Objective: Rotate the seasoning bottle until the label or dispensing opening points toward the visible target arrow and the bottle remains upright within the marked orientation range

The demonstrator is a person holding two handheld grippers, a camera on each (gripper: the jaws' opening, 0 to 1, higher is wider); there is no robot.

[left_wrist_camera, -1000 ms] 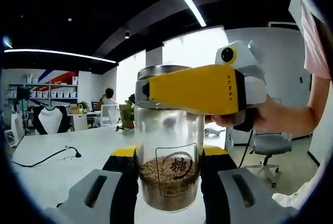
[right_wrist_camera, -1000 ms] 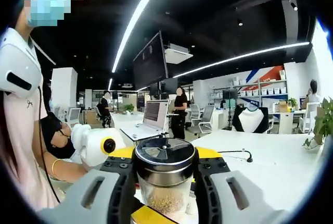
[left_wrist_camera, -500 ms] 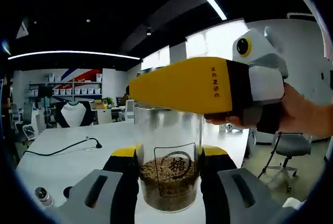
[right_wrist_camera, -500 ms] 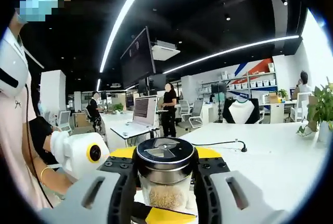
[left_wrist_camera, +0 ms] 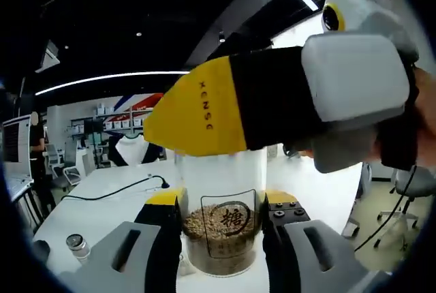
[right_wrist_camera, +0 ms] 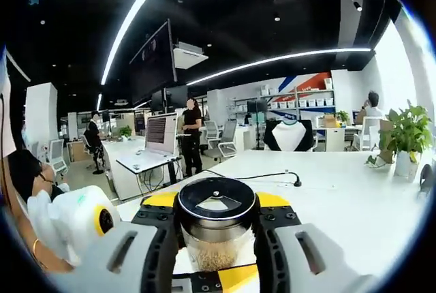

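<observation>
The rotating step is under way, by my judgement: both tongs are gripping the seasoning bottle (left_wrist_camera: 222,221) at once, one low and one high, which is the hold a twist needs.

In the left gripper view the left tongs (left_wrist_camera: 221,235) are clamping the lower glass body, a jaw pressing each side at the level of the brown granules. The printed label (left_wrist_camera: 230,217) is facing straight back at this camera. The right tongs (left_wrist_camera: 204,116) are reaching in from the right, crossing the top of the bottle and hiding its cap.

In the right gripper view the right tongs (right_wrist_camera: 216,228) are closing on the dark cap (right_wrist_camera: 216,203), a jaw touching each side of it, with the dispensing flap on top facing up toward the camera. The left tongs (right_wrist_camera: 225,281) are showing just beneath.

The bottle is standing upright, close to the near edge of the white worktop (right_wrist_camera: 340,197); whether its base is touching the surface I cannot tell. No target arrow is visible, so how much turn is left is uncertain. The next move calls for turning the bottle about its vertical axis without tipping it.
</observation>
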